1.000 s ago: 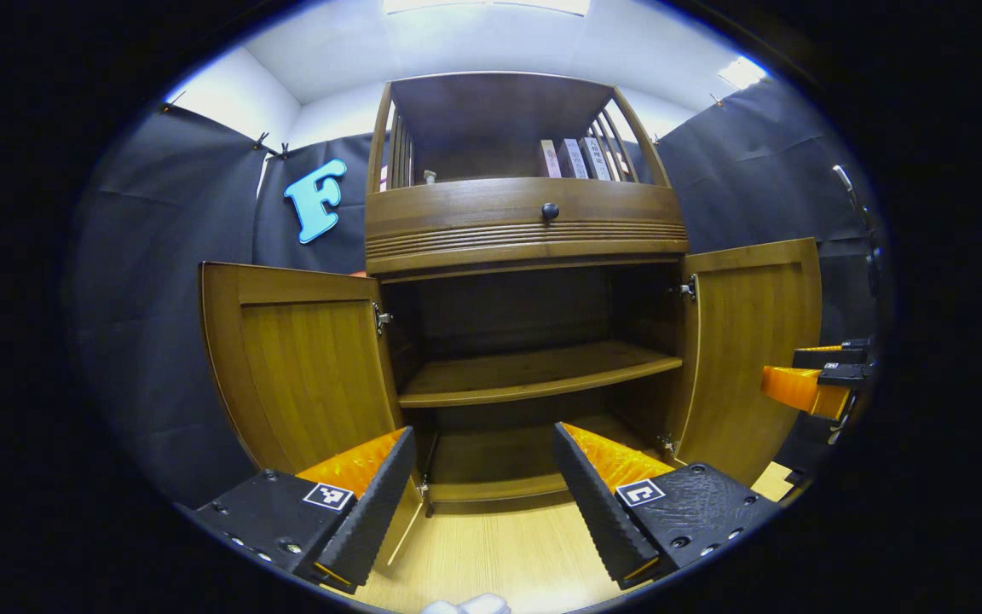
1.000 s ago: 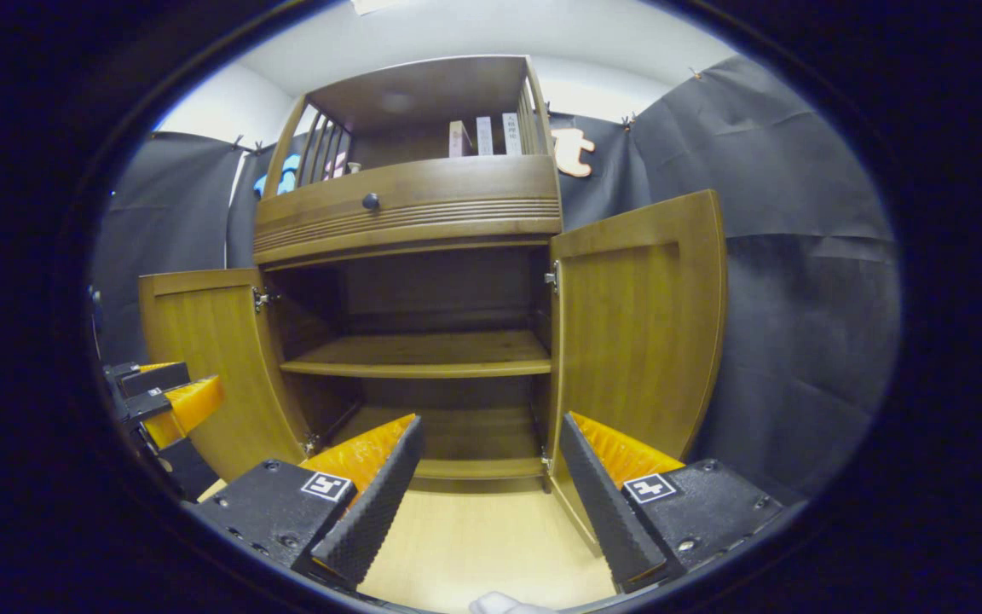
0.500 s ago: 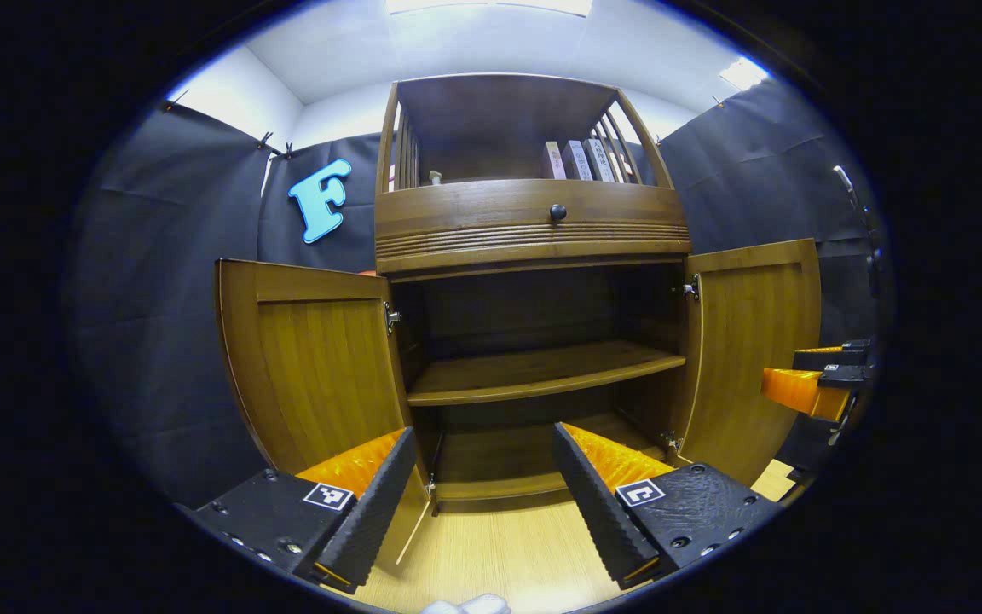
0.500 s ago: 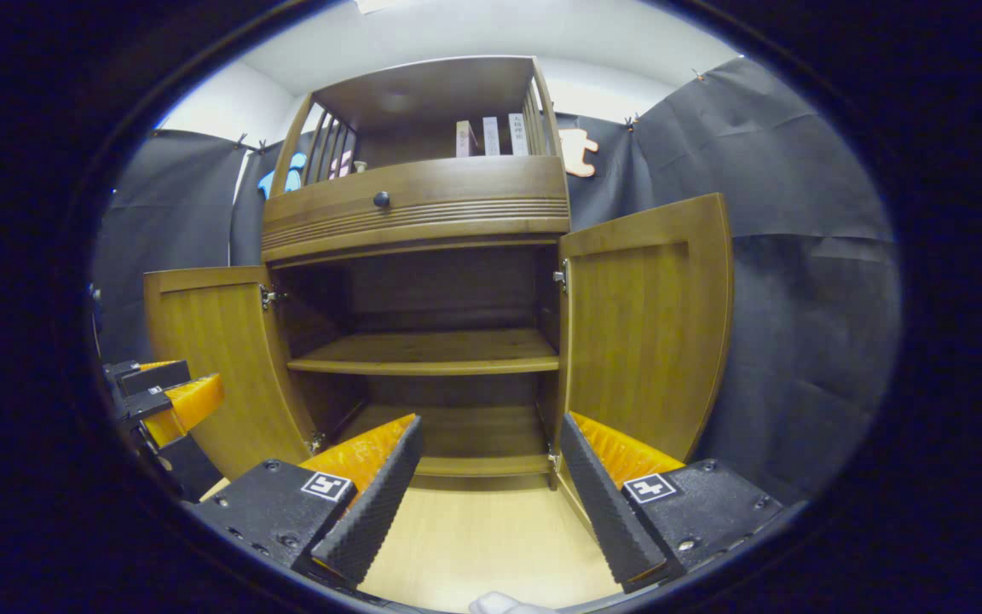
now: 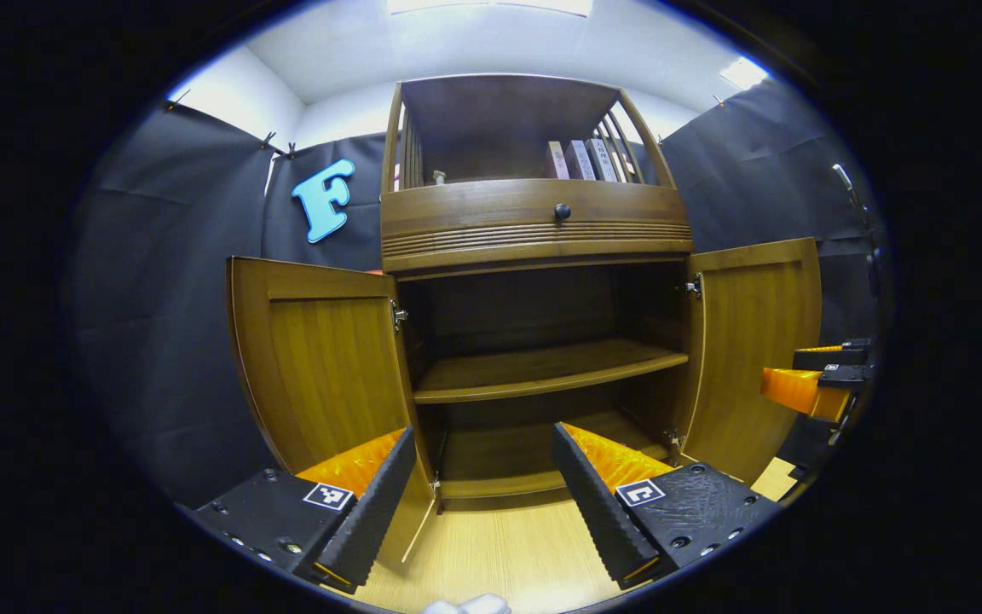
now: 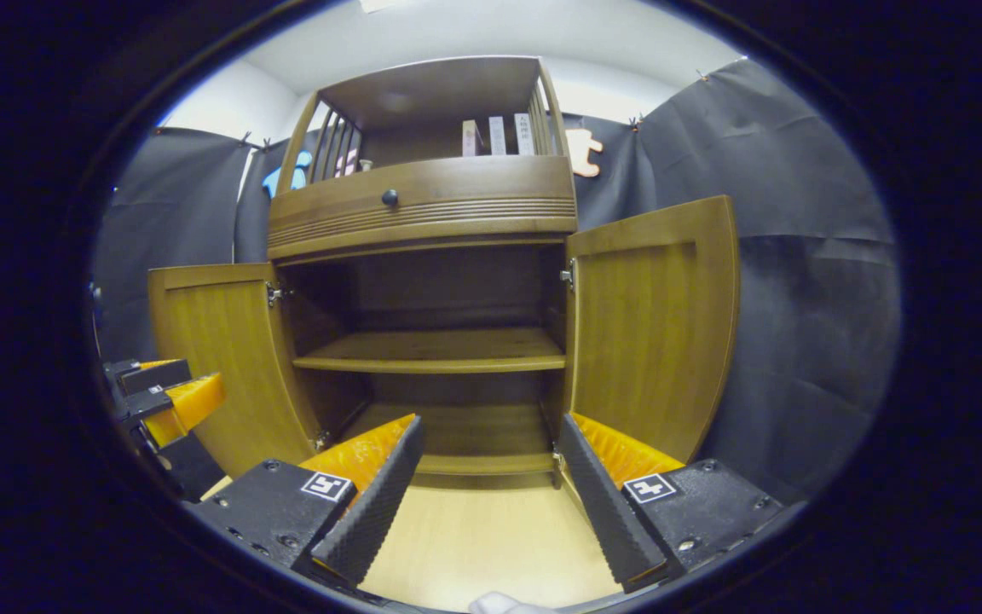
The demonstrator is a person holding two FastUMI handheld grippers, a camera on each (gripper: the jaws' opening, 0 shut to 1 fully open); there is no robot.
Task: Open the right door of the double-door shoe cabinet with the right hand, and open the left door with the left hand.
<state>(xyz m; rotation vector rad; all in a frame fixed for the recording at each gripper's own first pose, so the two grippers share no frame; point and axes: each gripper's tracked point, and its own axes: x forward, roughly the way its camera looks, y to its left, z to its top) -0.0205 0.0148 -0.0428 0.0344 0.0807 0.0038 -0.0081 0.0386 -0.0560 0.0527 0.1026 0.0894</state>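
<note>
Your left tool [image 5: 484, 486] and right tool [image 6: 491, 490] both hang wide apart and hold nothing, each poised over bare wooden floor [image 6: 482, 541] just short of the shoe cabinet [image 5: 534, 230]. Open floor lies between each tool's fingers and the cabinet's base, and neither tool touches any wood.

Ahead of your left tool, the left door [image 5: 316, 350] stands swung out, its free edge toward the black cloth wall [image 5: 158, 298]; its lower corner reaches down just beside the tool's left finger. The right door [image 6: 649, 324] stands swung out ahead of your right tool, its bottom edge just beyond that tool's right finger. In the left gripper view, the right tool appears far off to the right, beside the right door's outer edge.

Between the doors, the cabinet's dark interior is exposed, with one middle shelf [image 6: 436, 350] and a bottom board. Above the opening runs a ribbed drawer front with a round dark knob [image 5: 562, 210], and books [image 5: 580, 159] stand upright in the railed top compartment.
</note>
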